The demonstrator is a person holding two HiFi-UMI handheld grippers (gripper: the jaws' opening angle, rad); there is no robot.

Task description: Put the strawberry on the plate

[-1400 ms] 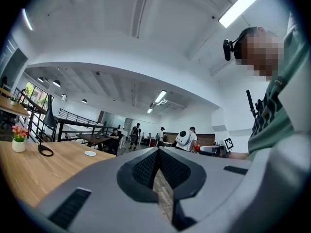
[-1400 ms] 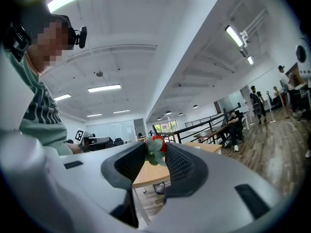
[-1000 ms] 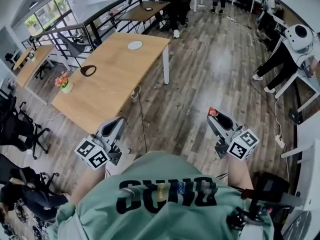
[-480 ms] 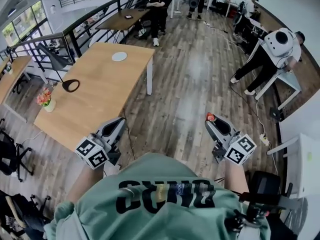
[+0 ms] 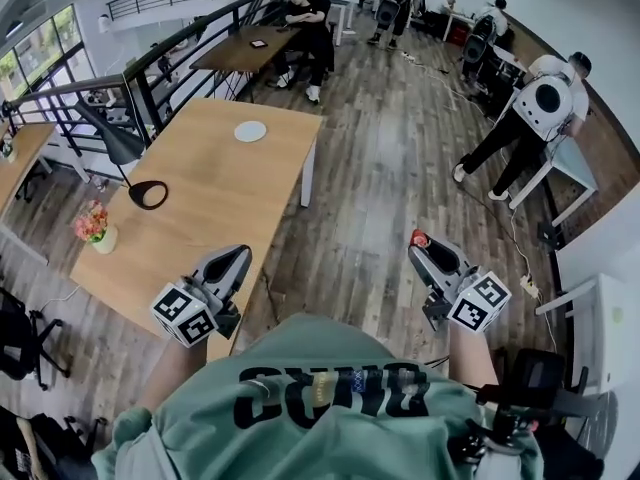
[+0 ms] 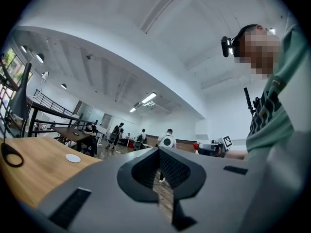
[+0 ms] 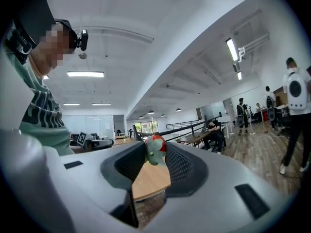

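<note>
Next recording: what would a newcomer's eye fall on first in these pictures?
First, the red strawberry pinched at the tips of the right gripper, held above the plank floor at the head view's right. Next, the long wooden table at upper left, with a small white plate near its far end. The left gripper is shut and empty, by the table's near edge.
</note>
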